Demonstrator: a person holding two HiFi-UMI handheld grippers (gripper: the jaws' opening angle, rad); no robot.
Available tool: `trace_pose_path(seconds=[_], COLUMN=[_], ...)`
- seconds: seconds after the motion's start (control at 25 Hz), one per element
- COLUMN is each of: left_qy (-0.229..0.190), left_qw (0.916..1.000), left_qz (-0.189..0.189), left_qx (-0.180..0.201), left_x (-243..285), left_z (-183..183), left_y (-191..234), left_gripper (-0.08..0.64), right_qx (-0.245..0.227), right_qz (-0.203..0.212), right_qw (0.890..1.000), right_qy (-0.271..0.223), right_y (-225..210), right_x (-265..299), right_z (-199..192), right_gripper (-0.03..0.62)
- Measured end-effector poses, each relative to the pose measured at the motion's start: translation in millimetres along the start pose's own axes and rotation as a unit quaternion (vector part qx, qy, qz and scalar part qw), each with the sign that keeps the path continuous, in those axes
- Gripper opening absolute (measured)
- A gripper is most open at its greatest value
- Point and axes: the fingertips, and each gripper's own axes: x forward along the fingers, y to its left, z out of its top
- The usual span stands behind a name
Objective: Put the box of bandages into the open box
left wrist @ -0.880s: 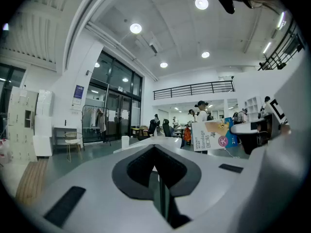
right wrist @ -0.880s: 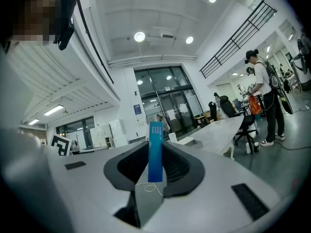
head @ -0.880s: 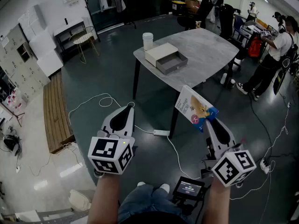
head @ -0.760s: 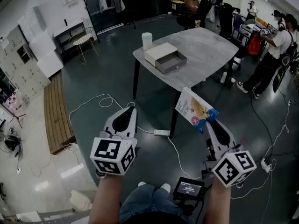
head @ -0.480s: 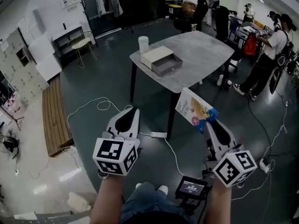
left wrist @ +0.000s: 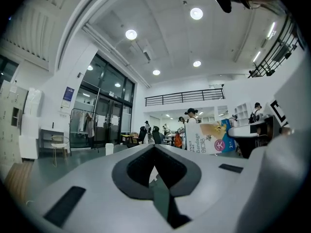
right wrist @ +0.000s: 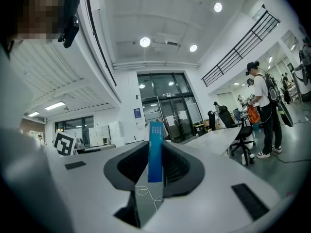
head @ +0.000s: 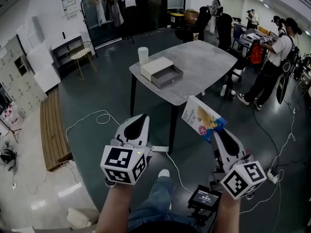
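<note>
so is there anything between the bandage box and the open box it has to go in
Nothing visible does. The bandage box is clamped in the right tongs over the floor, short of the table. The open box sits near the table's left edge, and the white cup stands behind it, off the path.

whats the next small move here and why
Probably step closer to the table: the right gripper grips the bandage box, but the open box sits on that table well ahead, likely too far to drop it in yet.
</note>
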Motion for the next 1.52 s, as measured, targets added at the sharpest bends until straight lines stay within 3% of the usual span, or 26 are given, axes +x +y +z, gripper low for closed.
trace_pose_path(seconds=[0.4,1.0,1.52], left_qy=[-0.015,-0.002,0.023], left_qw=[0.9997,0.9960,0.9942], left_qz=[-0.003,0.037,0.073], left_qx=[-0.017,-0.082,-0.076], left_x=[76.4,240.4,314.6], left_z=[-6.8,-23.1,-27.5], left_y=[15.9,110.5,170.7], left_gripper=[0.011,0.011,0.011], right_qx=[-0.008,-0.034,-0.013], right_qz=[0.003,0.039,0.063], right_qw=[1.000,0.997,0.994], right_qy=[0.000,0.054,0.083], right_y=[-44.7,-122.9,-165.2], right_x=[55.6,249.5,364.1], right_z=[7.0,29.0,22.9], right_gripper=[0.098,0.098,0.098])
